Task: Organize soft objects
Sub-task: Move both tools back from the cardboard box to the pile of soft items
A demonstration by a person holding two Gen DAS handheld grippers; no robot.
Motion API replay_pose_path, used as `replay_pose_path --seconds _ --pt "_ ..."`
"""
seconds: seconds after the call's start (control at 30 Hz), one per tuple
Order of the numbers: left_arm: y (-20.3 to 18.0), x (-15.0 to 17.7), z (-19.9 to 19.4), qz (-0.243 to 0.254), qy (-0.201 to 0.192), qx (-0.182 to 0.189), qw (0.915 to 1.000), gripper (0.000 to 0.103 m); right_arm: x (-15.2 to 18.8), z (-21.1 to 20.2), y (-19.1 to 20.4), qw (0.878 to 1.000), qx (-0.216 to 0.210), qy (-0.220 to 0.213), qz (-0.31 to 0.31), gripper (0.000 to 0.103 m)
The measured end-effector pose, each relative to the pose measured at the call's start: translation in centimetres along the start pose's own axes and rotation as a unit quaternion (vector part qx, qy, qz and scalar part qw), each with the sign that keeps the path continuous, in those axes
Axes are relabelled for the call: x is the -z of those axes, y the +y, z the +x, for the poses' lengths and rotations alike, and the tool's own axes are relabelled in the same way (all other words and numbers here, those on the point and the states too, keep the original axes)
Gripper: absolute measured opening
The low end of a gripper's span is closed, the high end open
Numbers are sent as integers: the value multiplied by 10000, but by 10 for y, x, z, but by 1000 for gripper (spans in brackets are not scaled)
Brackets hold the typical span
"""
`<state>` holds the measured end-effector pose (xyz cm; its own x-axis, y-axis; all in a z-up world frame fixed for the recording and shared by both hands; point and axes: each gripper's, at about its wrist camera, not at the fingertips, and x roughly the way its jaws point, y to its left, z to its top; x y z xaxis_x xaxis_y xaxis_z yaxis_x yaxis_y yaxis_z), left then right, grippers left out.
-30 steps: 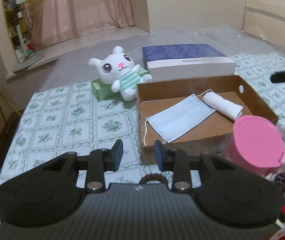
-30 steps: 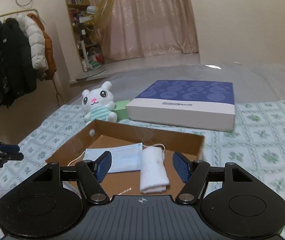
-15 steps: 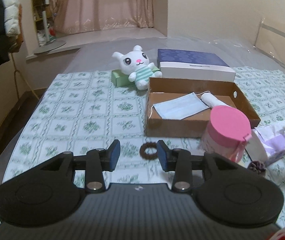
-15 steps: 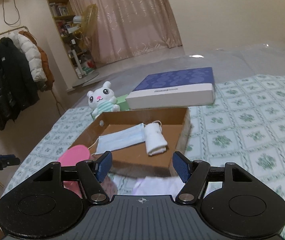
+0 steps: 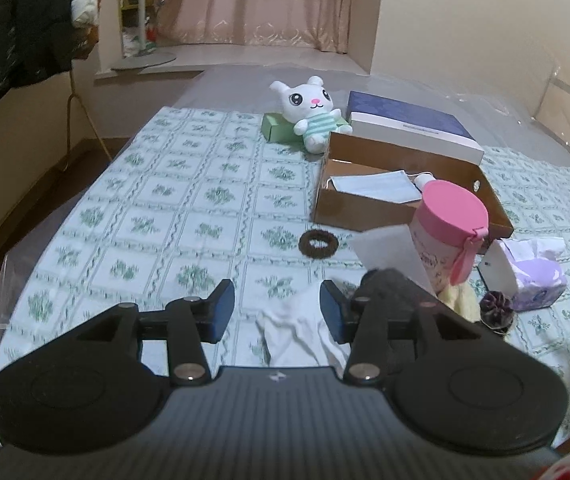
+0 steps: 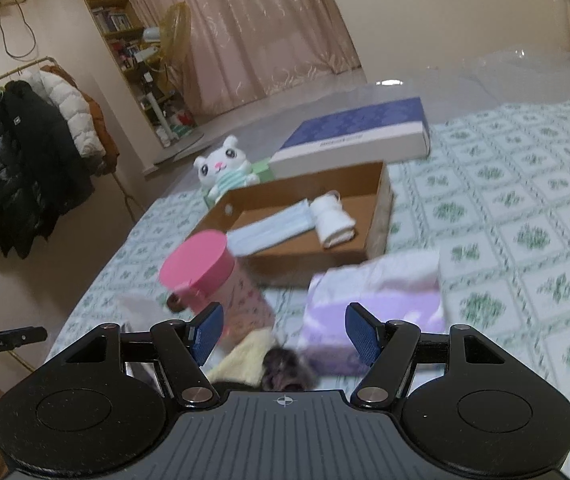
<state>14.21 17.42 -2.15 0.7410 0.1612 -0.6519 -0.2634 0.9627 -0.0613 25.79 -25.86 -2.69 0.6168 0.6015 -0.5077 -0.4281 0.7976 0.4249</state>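
A brown cardboard box (image 5: 381,210) (image 6: 377,208) holds a blue face mask (image 5: 373,186) (image 6: 269,230) and a rolled white cloth (image 6: 331,222). My left gripper (image 5: 277,312) is open above a crumpled white cloth (image 5: 299,334) at the near table edge. A brown hair tie (image 5: 318,243) lies ahead of it. My right gripper (image 6: 285,334) is open and empty, over a dark purple scrunchie (image 6: 285,368) (image 5: 495,308) and a yellow cloth (image 6: 245,356). A white plush bunny (image 5: 309,110) (image 6: 225,168) sits behind the box.
A pink-lidded cup (image 5: 451,226) (image 6: 213,284) stands in front of the box. A purple tissue pack (image 5: 533,272) (image 6: 377,304) lies right of it. A blue-and-white flat box (image 5: 409,130) (image 6: 355,132) and a green box (image 5: 279,130) sit at the back. Coats (image 6: 17,160) hang at left.
Both grippers have pulled back and away from the box, so more of the near table shows: the white cloth, scrunchie, yellow cloth and tissue pack came into view.
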Motion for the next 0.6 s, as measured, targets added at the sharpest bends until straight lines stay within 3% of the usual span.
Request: replay_pose_path --seconds 0.27,0.6 --pt "-3 29 -15 -209 105 -23 9997 44 40 2 22 9986 217 403 -270 67" --pt "-24 55 -17 -149 256 108 9995 44 72 11 39 9958 183 705 -555 67"
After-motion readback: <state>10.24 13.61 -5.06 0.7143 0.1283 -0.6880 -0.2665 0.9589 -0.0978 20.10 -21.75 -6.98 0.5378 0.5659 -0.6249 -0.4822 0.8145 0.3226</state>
